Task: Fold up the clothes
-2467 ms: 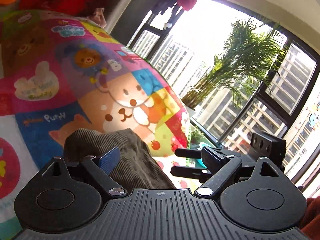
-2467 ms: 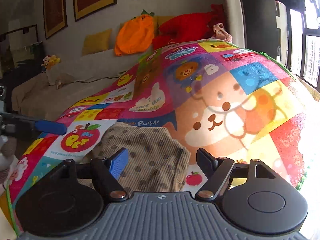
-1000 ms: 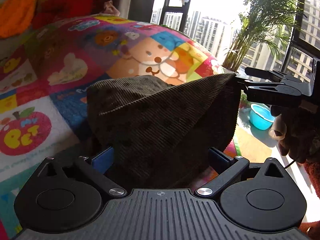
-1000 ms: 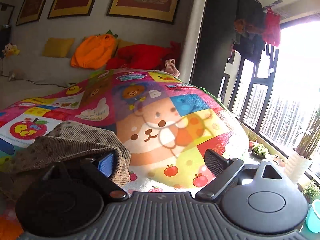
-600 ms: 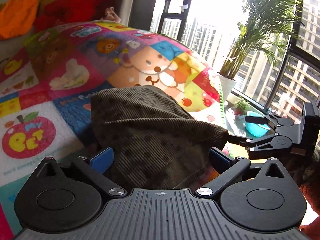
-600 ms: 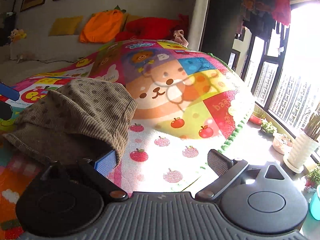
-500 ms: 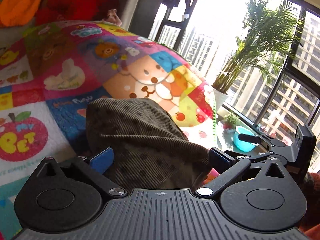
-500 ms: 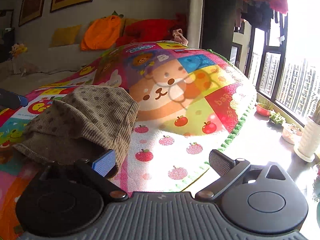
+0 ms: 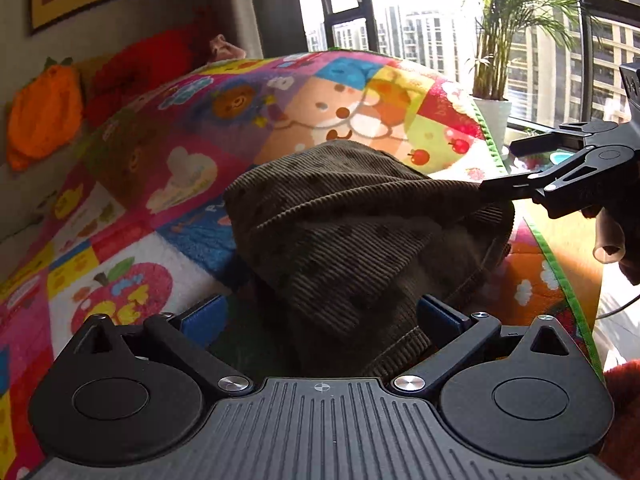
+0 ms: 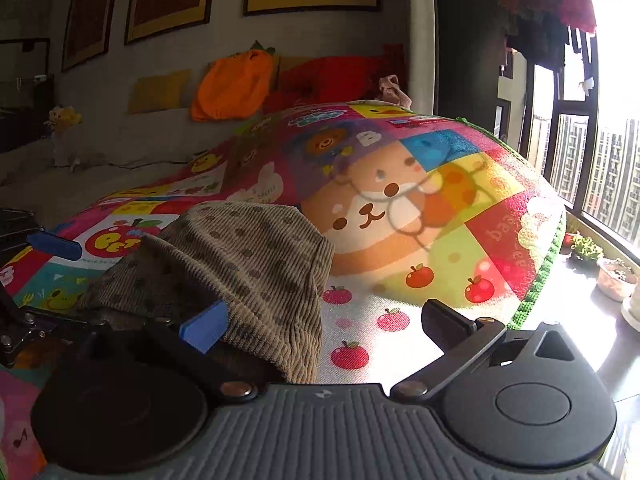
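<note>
A brown dotted corduroy garment lies bunched on the colourful play mat. My left gripper straddles its near end. Its jaws are closing with the cloth between them, and the left pad still stands clear of the cloth. In the right wrist view the garment lies at the left, and my right gripper is wide open. Its blue left pad rests on the cloth's hem and its other finger is over bare mat. From the left wrist view, the right gripper touches the cloth's right edge with its lower finger.
An orange pumpkin cushion and a red cushion lie against the far wall. The mat's green edge drops to a sunlit floor by tall windows, where small plant pots and a potted palm stand.
The cloth's right edge, held high a second ago, has dropped onto the heap. The right gripper drew away low to the right, then came back to the cloth's right edge.
</note>
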Demonstrator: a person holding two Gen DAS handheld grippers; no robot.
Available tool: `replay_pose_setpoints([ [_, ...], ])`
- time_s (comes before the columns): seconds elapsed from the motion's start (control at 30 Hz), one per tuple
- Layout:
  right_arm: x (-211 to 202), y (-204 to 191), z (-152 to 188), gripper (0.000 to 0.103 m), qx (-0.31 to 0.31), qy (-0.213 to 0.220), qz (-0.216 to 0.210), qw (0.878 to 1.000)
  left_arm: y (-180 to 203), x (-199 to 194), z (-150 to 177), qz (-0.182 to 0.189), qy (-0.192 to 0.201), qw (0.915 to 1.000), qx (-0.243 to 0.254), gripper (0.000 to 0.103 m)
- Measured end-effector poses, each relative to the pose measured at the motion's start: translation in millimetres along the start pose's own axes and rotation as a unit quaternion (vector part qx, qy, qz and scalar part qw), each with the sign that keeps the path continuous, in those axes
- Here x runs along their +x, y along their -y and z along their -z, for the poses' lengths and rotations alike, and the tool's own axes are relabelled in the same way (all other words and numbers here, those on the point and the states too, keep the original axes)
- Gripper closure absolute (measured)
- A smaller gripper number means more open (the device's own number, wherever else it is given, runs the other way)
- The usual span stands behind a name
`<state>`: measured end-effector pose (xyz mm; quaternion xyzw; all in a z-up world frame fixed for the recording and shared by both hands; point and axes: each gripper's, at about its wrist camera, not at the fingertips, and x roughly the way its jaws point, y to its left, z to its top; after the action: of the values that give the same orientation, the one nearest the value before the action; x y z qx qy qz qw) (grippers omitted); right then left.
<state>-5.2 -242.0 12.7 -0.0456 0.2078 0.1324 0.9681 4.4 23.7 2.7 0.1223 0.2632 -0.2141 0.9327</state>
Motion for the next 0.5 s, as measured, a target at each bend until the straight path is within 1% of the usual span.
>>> replay_pose_setpoints([
  [0.03,0,1,3,0.000,0.009,-0.004,0.002,1.000,-4,-2,1,0.000,0.000,0.9999,-0.012,0.035],
  [0.07,0,2,7,0.000,0.019,-0.007,0.005,1.000,-9,-4,1,0.001,0.001,0.9996,-0.028,0.042],
  [0.1,0,3,10,0.000,0.028,-0.011,0.007,1.000,-13,-5,1,0.007,0.006,0.9991,-0.041,0.043],
  [0.17,-1,4,15,0.000,0.048,-0.016,0.011,0.999,-19,-6,0,0.043,0.004,0.9965,-0.072,0.043],
  [0.2,-2,5,18,0.000,0.057,-0.017,0.012,0.998,-25,-3,0,0.075,-0.004,0.9913,-0.109,0.041],
  [0.23,-3,5,20,0.000,0.068,-0.020,0.012,0.997,-32,3,2,0.110,-0.019,0.9805,-0.162,0.040],
  [0.27,-4,6,23,0.000,0.080,-0.023,0.010,0.996,-41,11,5,0.144,-0.034,0.9645,-0.219,0.040],
  [0.3,-5,7,26,0.000,0.094,-0.028,0.004,0.995,-46,16,8,0.163,-0.043,0.9520,-0.256,0.040],
  [0.33,-6,7,29,0.000,0.107,-0.032,-0.003,0.994,-50,20,11,0.171,-0.047,0.9425,-0.283,0.041],
  [0.37,-8,6,33,0.000,0.118,-0.036,-0.013,0.992,-52,23,13,0.170,-0.047,0.9370,-0.302,0.042],
  [0.4,-9,5,36,0.000,0.128,-0.040,-0.023,0.991,-52,24,14,0.165,-0.043,0.9348,-0.311,0.043],
  [0.47,-10,3,42,0.000,0.147,-0.052,-0.047,0.987,-50,22,12,0.169,-0.026,0.9296,-0.326,0.047],
  [0.5,-10,2,45,0.000,0.157,-0.059,-0.058,0.984,-50,21,9,0.175,-0.016,0.9270,-0.331,0.053],
])
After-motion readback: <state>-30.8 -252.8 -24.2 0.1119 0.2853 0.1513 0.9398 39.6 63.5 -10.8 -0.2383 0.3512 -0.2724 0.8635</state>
